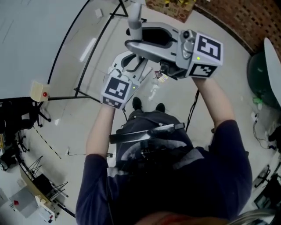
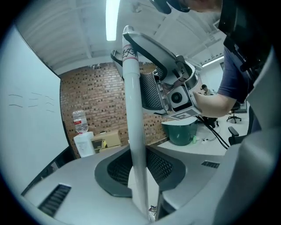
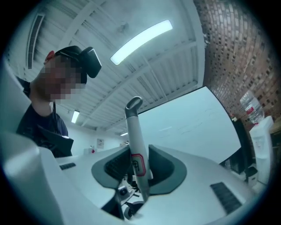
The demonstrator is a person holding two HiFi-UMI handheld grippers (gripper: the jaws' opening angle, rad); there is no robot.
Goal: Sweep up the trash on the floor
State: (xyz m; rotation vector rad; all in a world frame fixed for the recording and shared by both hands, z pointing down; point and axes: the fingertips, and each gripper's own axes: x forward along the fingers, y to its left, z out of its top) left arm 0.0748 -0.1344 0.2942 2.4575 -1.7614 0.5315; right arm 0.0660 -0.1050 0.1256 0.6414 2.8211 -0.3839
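- Two grippers share one broom handle [image 1: 135, 17], a pale pole standing nearly upright over the glossy floor [image 1: 66, 132], just ahead of the person's shoes [image 1: 137, 103].
- Low on the pole, the left gripper [image 2: 139, 169] has its jaws pinching it, a pad against either side.
- Higher up, the right gripper [image 3: 139, 171] has its jaws closed on the stretch that bears a red-outlined label [image 3: 137, 163]. The handle's loop end [image 3: 133, 103] rises above them.
- Seen from the left gripper view, the right gripper sits directly above on the same pole.
- From the head view the handle's lower end is hidden behind the grippers.
- One small white scrap [image 1: 99, 13] lies near the floor's far edge, well apart from the shoes, between the legs of a black stand [image 1: 83, 90].
- By the floor's right edge stands a green bin [image 1: 262, 77].
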